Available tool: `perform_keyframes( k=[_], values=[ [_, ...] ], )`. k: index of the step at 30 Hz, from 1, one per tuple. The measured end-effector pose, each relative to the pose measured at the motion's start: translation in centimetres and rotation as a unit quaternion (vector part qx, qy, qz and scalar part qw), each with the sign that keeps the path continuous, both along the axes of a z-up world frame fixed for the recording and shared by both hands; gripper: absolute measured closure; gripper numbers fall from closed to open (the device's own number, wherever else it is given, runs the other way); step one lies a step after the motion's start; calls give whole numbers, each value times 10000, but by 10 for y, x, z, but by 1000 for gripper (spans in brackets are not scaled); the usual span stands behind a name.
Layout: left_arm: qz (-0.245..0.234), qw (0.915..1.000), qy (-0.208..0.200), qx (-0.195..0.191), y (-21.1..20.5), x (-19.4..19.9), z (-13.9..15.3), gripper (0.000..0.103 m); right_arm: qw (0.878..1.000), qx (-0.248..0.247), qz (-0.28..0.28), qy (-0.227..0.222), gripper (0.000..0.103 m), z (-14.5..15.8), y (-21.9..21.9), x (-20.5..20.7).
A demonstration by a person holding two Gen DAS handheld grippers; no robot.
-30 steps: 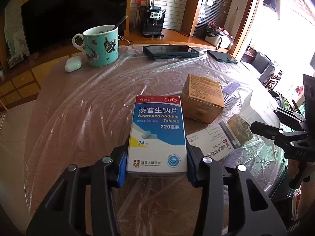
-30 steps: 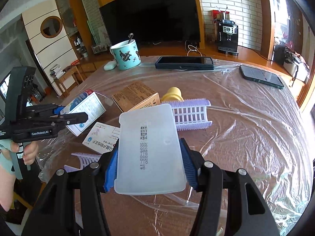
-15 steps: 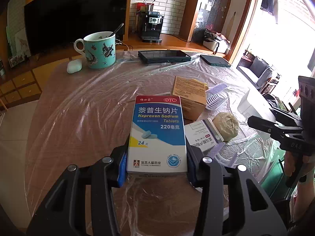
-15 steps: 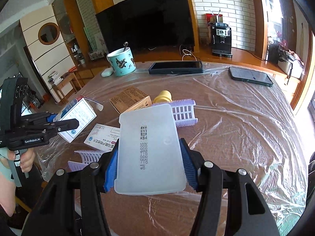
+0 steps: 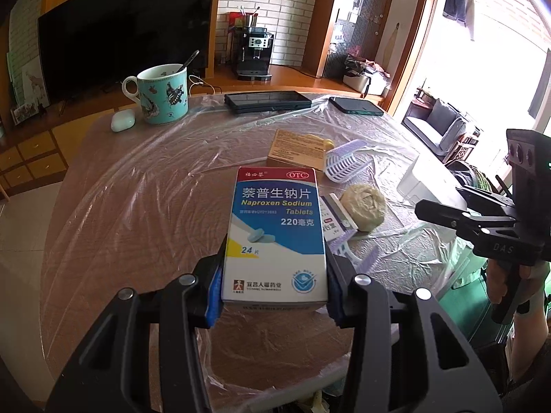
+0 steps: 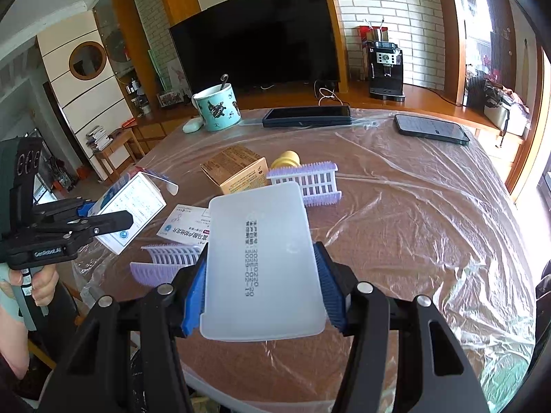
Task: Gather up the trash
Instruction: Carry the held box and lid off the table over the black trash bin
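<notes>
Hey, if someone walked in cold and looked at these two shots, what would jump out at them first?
Probably the blue and white Naproxen Sodium box, clamped in the left claw and filling the middle of its view. Next, the frosted white plastic lid gripped in the right claw. Behind them, on the plastic-covered table, lie a brown carton and purple ribbed trays, with a teal mug at the far edge.

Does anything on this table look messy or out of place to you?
Yes: the clear plastic sheet covering the table is badly wrinkled, and a purple-and-white plastic comb-like tray lies tipped on its side beside the brown cardboard box.
</notes>
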State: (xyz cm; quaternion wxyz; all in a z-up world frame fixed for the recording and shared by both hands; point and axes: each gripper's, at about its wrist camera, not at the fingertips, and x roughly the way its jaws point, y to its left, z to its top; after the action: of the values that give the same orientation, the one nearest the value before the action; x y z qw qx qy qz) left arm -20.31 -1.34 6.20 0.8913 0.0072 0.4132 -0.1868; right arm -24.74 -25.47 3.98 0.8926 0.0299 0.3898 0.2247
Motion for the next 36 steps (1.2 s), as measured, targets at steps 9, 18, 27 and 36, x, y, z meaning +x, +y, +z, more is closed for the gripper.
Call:
perform_keyframes(
  k=[9,18,27,36],
  values=[
    [-96,9999,-85,-26,-8,-24,2,56,9999,48,1,-144,47,9,-4,-28],
    [-214,9997,-84,-62,-12,-50,2,56,9997,58,95,-202,47,11,-7,-55],
    [-301,9995,-86,-38,-15,-72,1,56,9996,92,200,-197,47,11,-9,-76],
    [-476,9989,-18,-40,-21,-92,-2,56,9990,165,412,-79,47,7,-8,-98]
  ],
)
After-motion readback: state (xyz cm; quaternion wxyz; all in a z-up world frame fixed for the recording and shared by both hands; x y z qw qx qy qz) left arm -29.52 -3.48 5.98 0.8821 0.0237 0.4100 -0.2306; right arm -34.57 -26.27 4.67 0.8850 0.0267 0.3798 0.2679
